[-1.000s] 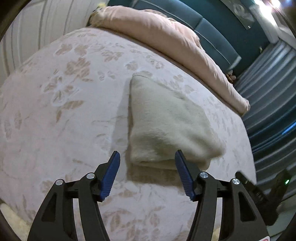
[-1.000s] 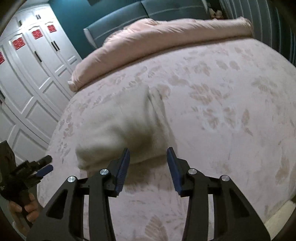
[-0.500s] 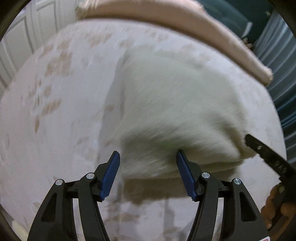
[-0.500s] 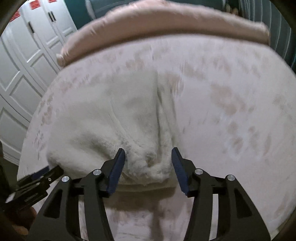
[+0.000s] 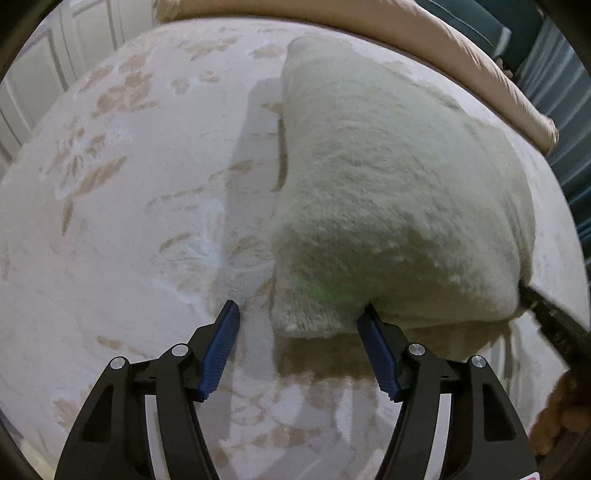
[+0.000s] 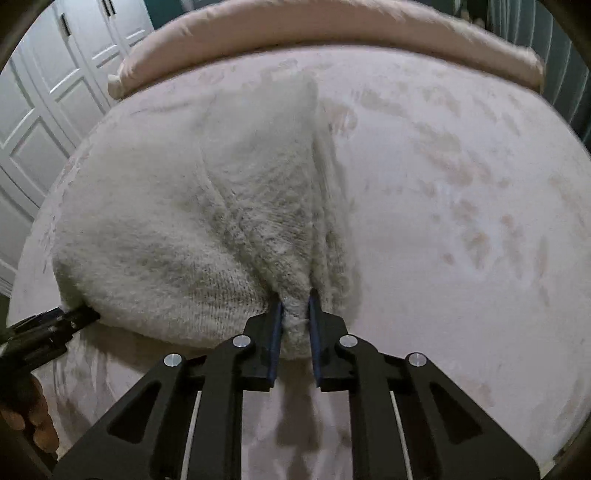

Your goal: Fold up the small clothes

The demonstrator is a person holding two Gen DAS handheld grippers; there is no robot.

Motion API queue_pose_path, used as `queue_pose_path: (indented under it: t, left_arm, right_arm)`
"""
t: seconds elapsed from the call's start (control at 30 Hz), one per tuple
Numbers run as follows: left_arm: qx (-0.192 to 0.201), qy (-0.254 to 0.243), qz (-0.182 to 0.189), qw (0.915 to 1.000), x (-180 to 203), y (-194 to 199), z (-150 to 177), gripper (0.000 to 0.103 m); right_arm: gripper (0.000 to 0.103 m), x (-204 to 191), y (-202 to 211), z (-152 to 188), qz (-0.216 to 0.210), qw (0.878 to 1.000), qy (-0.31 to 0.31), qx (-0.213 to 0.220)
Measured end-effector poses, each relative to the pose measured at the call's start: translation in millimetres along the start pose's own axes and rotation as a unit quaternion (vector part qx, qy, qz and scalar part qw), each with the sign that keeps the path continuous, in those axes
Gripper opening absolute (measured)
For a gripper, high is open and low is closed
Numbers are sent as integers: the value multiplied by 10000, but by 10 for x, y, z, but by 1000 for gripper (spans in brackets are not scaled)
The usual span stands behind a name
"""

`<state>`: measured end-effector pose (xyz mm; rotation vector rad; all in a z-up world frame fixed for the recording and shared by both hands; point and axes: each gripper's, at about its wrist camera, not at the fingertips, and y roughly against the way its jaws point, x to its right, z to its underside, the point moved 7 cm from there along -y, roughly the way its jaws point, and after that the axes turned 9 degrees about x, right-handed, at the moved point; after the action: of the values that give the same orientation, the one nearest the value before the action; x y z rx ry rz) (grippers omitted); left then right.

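Note:
A cream fuzzy knit garment [image 5: 388, 192] lies folded on the floral bed cover [image 5: 129, 221]. In the left wrist view my left gripper [image 5: 298, 308] stands open astride the garment's near left corner. Its right finger touches the fabric edge and its left finger is apart from it. In the right wrist view my right gripper [image 6: 295, 302] is closing on the near right corner of the garment [image 6: 177, 221], and its pads pinch a bunch of fabric. Each view also shows the other gripper at the opposite corner, the right gripper [image 5: 554, 325] and the left gripper [image 6: 51, 325].
A rolled pink duvet [image 6: 332, 29] runs across the far end of the bed. White wardrobe doors [image 6: 44, 92] stand to the left and blue-grey curtains [image 5: 569, 110] to the right. The bed's near edge is just below both grippers.
Both grippers have come down to the garment's near edge. The right jaws widened, then closed on the right corner. The left jaws stay wide, now straddling the left corner.

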<state>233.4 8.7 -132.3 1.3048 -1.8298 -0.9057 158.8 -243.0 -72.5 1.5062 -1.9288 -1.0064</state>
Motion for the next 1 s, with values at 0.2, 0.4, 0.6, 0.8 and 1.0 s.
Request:
queue_pose_path:
  t: [0.2, 0.4, 0.6, 0.8, 1.0]
  left_arm:
    - [428, 153, 338, 9984, 88, 527, -75, 60]
    - [1193, 415, 444, 9910, 299, 819, -609, 67]
    - [414, 147, -126, 9990, 231, 54, -462, 71]
    - [613, 105, -235, 9978, 152, -56, -395, 87]
    - [664, -104, -511, 9964, 211, 86, -442, 87]
  right_arm:
    - [18, 18, 509, -214, -149, 9984, -332, 439]
    - [17, -160, 725, -439, -367, 9959, -90, 818]
    - [12, -259, -154, -134, -111, 9990, 402, -180]
    - [12, -225, -268, -338, -90, 9993, 260, -267]
    - [13, -209, -182, -395, -97, 9995, -97, -268]
